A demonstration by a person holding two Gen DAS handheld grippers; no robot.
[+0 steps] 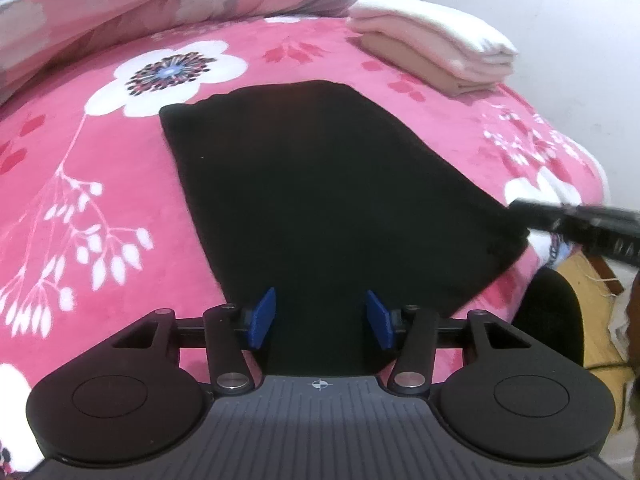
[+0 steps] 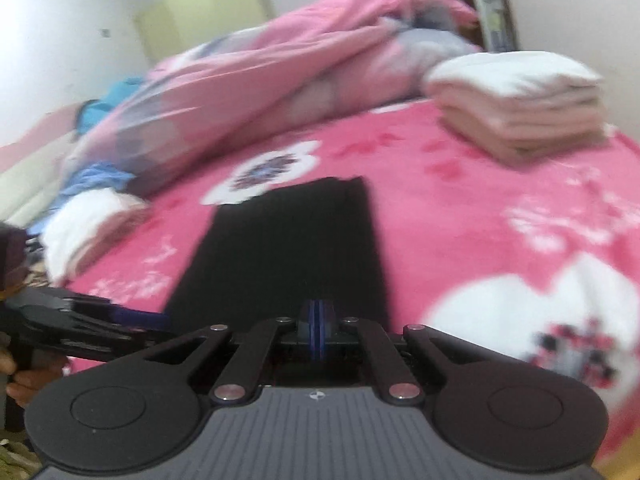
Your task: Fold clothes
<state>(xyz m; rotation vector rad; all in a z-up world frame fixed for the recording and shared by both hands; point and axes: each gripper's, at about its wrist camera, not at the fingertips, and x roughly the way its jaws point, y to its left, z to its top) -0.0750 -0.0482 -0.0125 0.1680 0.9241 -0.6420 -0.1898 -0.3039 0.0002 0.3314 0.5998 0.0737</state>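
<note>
A black garment [image 1: 320,180] lies folded into a flat rectangle on the pink flowered blanket [image 1: 100,168]. My left gripper [image 1: 321,318] hovers at its near edge. Its blue pads [image 1: 264,316] stand apart, with the black cloth showing beneath the gap and nothing pressed between them. In the right wrist view the same garment [image 2: 288,248] stretches away from my right gripper [image 2: 318,330], whose pads are together at the cloth's near end. Nothing shows between them. The right gripper [image 1: 520,210] also reaches in at the garment's right corner, and the left gripper [image 2: 140,318] shows blurred at the left.
A stack of folded white and beige clothes [image 1: 436,40] [image 2: 520,100] sits at the bed's far right. A rumpled pink quilt [image 1: 160,0] [image 2: 260,72] fills the back. A white pile [image 2: 88,224] lies at the left. The bed's edge drops off by a dark rounded object [image 1: 560,316].
</note>
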